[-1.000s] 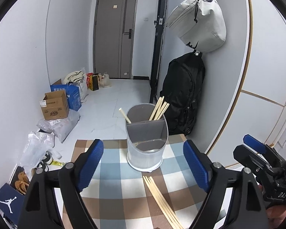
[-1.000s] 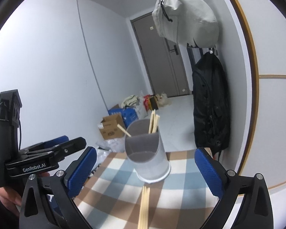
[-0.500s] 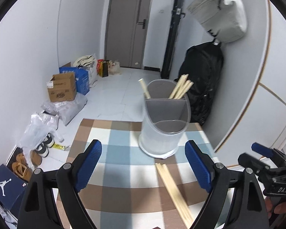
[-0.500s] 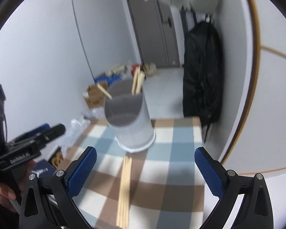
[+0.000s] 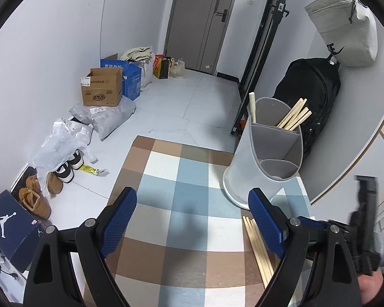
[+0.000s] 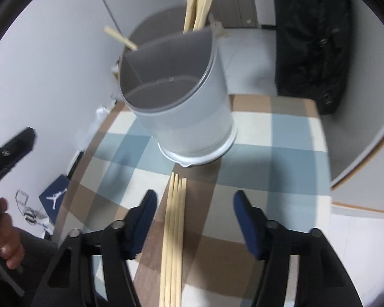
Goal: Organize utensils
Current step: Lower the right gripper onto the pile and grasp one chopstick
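Note:
A grey divided utensil holder (image 5: 266,153) (image 6: 181,107) stands on the checked tablecloth (image 5: 181,204) (image 6: 274,158). Several wooden chopsticks (image 5: 294,116) (image 6: 198,7) stand in its far compartment and one more (image 5: 252,105) (image 6: 120,38) in another. Several loose chopsticks (image 6: 174,235) (image 5: 258,248) lie side by side on the cloth in front of the holder. My right gripper (image 6: 194,202) is open, low over the loose chopsticks, with a finger on each side of them. My left gripper (image 5: 192,220) is open and empty above the cloth, left of the holder.
The table stands against a white wall with a black backpack (image 5: 309,94) and a grey bag (image 5: 345,25) hanging beyond it. On the floor to the left are cardboard boxes (image 5: 102,89), plastic bags (image 5: 64,140), shoes (image 5: 35,197) and a shoe box (image 5: 10,227).
My right gripper has dropped down and forward until its fingers straddle the loose chopsticks. My left gripper has swung left and tilted down, so the holder now sits to its right.

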`<state>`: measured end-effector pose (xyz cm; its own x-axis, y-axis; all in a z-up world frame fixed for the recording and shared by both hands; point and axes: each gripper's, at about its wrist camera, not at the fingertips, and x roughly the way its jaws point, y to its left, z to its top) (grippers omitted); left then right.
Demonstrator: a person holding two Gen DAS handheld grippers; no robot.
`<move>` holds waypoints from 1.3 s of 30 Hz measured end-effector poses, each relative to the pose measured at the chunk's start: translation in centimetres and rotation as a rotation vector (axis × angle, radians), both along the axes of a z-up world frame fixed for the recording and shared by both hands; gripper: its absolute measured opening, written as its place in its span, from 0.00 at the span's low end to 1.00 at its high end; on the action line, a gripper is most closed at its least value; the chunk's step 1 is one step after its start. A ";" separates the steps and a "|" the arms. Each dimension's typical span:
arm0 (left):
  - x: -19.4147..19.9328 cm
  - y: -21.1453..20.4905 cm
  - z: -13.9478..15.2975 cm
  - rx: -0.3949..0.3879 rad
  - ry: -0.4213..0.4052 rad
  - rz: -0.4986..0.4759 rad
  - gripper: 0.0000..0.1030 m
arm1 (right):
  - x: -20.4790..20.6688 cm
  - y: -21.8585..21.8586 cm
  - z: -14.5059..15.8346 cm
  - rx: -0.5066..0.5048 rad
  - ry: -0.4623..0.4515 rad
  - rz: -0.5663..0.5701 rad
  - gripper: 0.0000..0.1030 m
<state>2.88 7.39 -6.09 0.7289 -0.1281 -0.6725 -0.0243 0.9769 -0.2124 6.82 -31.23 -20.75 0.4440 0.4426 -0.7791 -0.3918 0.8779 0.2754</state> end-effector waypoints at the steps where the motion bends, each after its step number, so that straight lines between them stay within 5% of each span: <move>1: 0.2 0.2 0.0 -0.003 0.002 -0.001 0.83 | 0.4 0.5 -0.5 -0.017 0.013 0.013 0.52; 6: 0.4 1.0 -0.7 0.005 0.029 -0.004 0.83 | 2.3 2.5 -2.7 -0.076 0.065 0.039 0.34; 11: 0.9 1.9 -1.3 0.013 0.056 0.007 0.83 | 3.0 3.6 -3.8 -0.115 0.082 0.048 0.30; 23: 1.4 2.8 -1.9 -0.007 0.090 0.041 0.83 | 1.6 3.8 -3.6 -0.235 0.011 0.039 0.05; 39: 1.5 -0.6 -3.4 0.011 0.187 -0.067 0.83 | 1.7 0.0 -3.6 -0.197 0.082 -0.011 0.06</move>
<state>4.40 6.82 -9.50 0.5816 -0.1636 -0.7969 0.0025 0.9799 -0.1993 8.56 -31.26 -24.31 0.3796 0.2739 -0.8837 -0.3655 0.9219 0.1287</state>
